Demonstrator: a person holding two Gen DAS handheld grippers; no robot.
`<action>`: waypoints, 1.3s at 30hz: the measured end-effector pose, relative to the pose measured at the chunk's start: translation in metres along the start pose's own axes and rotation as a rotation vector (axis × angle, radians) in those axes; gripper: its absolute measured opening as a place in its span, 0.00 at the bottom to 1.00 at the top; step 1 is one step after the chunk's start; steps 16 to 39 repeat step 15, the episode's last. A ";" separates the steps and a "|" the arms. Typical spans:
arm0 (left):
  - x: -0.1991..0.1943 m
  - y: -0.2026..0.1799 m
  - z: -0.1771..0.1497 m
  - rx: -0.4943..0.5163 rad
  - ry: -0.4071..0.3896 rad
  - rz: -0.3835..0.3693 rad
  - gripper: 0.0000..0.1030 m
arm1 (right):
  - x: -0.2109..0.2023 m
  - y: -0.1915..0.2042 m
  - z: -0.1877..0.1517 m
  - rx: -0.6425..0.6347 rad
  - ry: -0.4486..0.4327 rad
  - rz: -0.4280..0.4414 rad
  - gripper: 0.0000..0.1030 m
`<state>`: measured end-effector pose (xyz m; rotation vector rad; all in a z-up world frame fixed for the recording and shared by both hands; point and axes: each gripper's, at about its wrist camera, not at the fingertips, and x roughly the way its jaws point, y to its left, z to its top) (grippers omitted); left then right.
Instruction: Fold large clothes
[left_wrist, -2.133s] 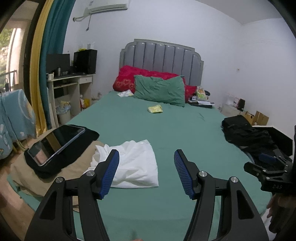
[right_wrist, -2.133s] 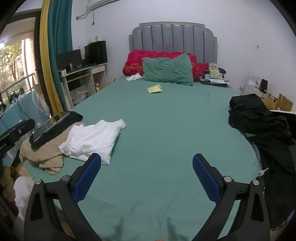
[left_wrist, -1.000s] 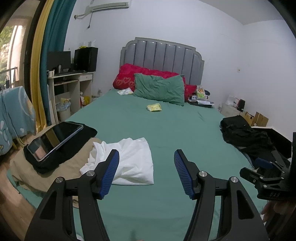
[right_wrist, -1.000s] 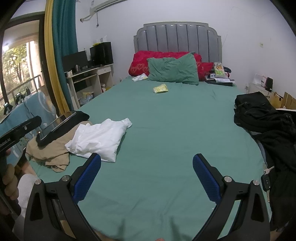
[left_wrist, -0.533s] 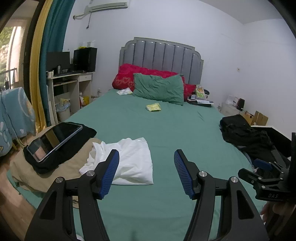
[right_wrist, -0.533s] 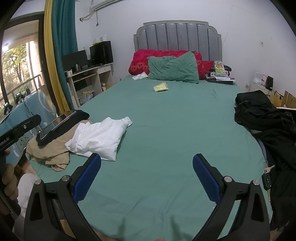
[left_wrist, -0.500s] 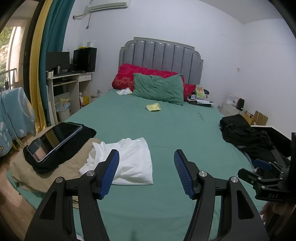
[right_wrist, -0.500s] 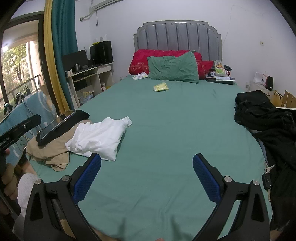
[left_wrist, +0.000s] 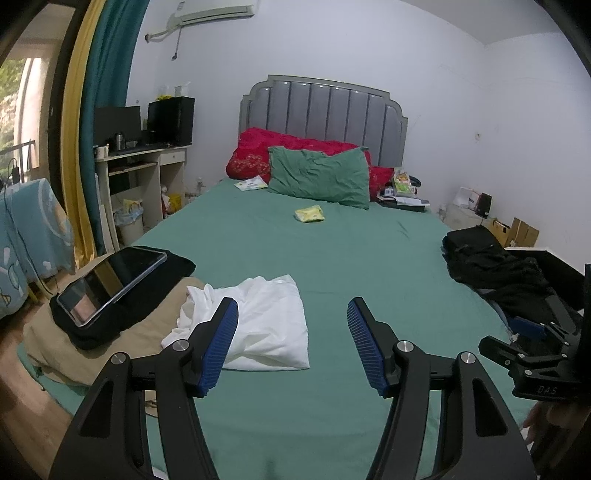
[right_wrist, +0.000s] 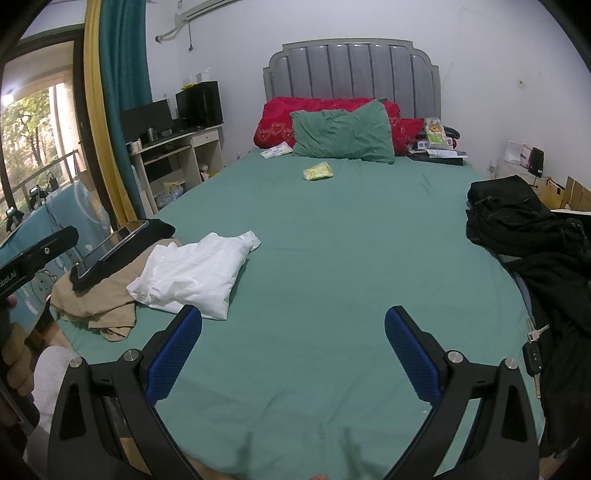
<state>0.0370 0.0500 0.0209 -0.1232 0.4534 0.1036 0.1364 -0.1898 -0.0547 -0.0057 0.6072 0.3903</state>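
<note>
A folded white garment (left_wrist: 266, 321) lies on the green bed sheet (left_wrist: 332, 258) near the bed's left front; it also shows in the right wrist view (right_wrist: 195, 273). A tan garment (right_wrist: 99, 295) lies beside it under a black cloth (left_wrist: 147, 295). A heap of black clothes (right_wrist: 524, 229) lies at the bed's right edge, also in the left wrist view (left_wrist: 491, 266). My left gripper (left_wrist: 291, 321) is open and empty, just short of the white garment. My right gripper (right_wrist: 293, 328) is open and empty above bare sheet.
A tablet (left_wrist: 110, 280) rests on the black cloth. A small yellow packet (right_wrist: 317, 171) lies mid-bed. A green pillow (right_wrist: 343, 133) and red pillows (right_wrist: 277, 118) sit at the headboard. Keys (right_wrist: 533, 347) lie by the black clothes. A desk (right_wrist: 177, 151) stands left.
Both grippers drifted slightly; the views shifted a little over the bed. The jaws stayed open and nothing on the bed moved.
</note>
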 end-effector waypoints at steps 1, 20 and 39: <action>0.000 0.001 0.000 0.001 0.002 0.000 0.63 | 0.000 0.000 0.000 0.000 0.001 0.000 0.96; 0.015 0.005 -0.006 0.016 0.041 -0.037 0.63 | 0.007 -0.003 -0.006 0.011 0.015 0.003 0.96; 0.015 0.005 -0.006 0.016 0.041 -0.037 0.63 | 0.007 -0.003 -0.006 0.011 0.015 0.003 0.96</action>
